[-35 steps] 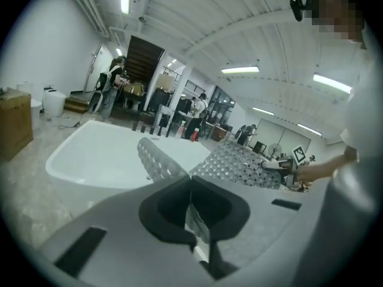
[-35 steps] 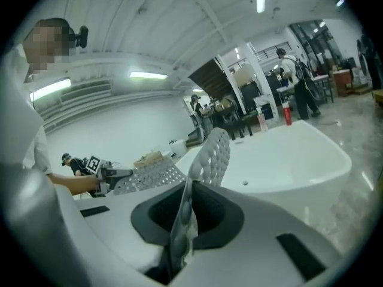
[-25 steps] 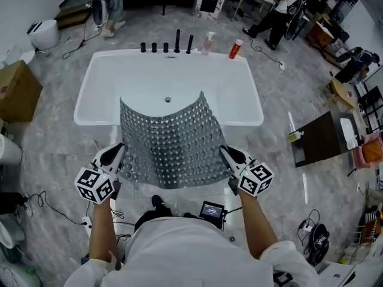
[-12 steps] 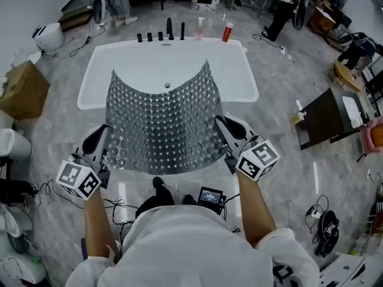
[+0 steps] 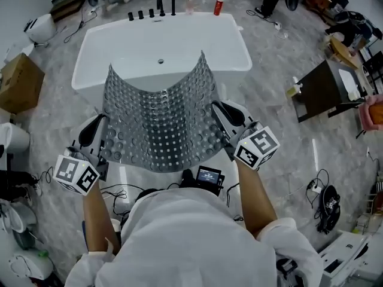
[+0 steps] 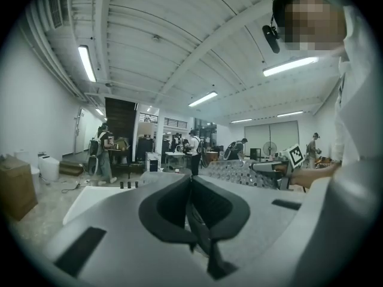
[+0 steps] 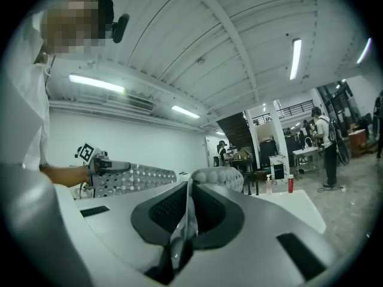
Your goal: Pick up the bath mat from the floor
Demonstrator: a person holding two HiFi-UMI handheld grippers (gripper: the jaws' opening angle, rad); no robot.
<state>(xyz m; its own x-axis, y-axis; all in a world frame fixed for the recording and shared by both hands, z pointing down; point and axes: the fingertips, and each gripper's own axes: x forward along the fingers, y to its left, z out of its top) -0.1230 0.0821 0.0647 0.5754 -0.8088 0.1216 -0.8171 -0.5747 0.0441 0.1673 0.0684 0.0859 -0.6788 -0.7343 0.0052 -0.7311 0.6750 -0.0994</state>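
While both hand-held tools are clenched, one bath mat point(image 5: 158, 121) hangs between them, clear of the grey marble floor point(image 5: 54, 130) and in front of the near rim of one white bathtub point(image 5: 82, 64). At far left, one brown cardboard box point(image 5: 21, 82) sits on the floor beside the tub's left end. Next comes the left gripper point(image 5: 102, 124), one of two, its jaws pressed together on the mat's left edge; its own view shows a thin strip of that edge pinched between the dark pads. The mat is a single grey sheet studded with rows of round suction cups, bowed like a trough: its two side edges are raised, its two far corners stand up against the tub, and its near edge sags toward the person's chest. Whether the mat touches the tub rim cannot be told. Along the tub's far rim, from left to right, stand five black tap fittings point(image 5: 151, 12), one clear pump bottle point(image 5: 190, 3) and one red bottle point(image 5: 218, 6). To the right of the mat, the right gripper point(image 5: 218, 111) is likewise clamped on the mat's right edge, the pale sheet visibly squeezed between its pads in its own view. One small lit screen point(image 5: 209, 176) shows just below the mat's near edge. At far right, one dark table point(image 5: 320, 91) stands on the floor, well apart from the tub.
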